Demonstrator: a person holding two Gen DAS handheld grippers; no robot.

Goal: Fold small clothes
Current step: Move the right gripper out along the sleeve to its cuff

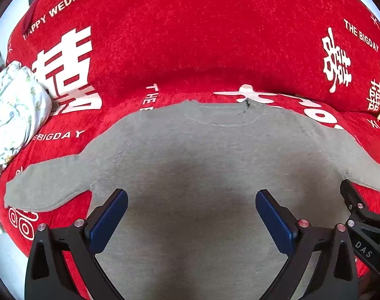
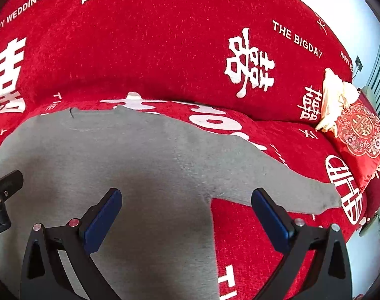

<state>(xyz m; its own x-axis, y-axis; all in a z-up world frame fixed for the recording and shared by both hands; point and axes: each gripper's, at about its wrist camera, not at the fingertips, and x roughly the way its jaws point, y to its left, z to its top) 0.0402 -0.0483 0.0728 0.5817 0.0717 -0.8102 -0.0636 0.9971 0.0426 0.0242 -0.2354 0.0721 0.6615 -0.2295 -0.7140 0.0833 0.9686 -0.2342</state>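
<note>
A small grey long-sleeved top (image 1: 202, 155) lies flat on the red sofa seat, neckline away from me, both sleeves spread out sideways. My left gripper (image 1: 191, 197) is open and empty, hovering over the top's body. My right gripper (image 2: 186, 196) is open and empty over the top's (image 2: 130, 155) right side, near the armpit, with the right sleeve (image 2: 302, 192) stretching to the right. The right gripper's body shows at the right edge of the left wrist view (image 1: 364, 215).
The sofa is covered in a red cloth (image 1: 190, 37) with white wedding lettering. A crumpled pale floral garment (image 1: 12, 110) lies at the left. A red embroidered cushion (image 2: 362, 135) and a cream cloth (image 2: 334, 97) sit at the right end.
</note>
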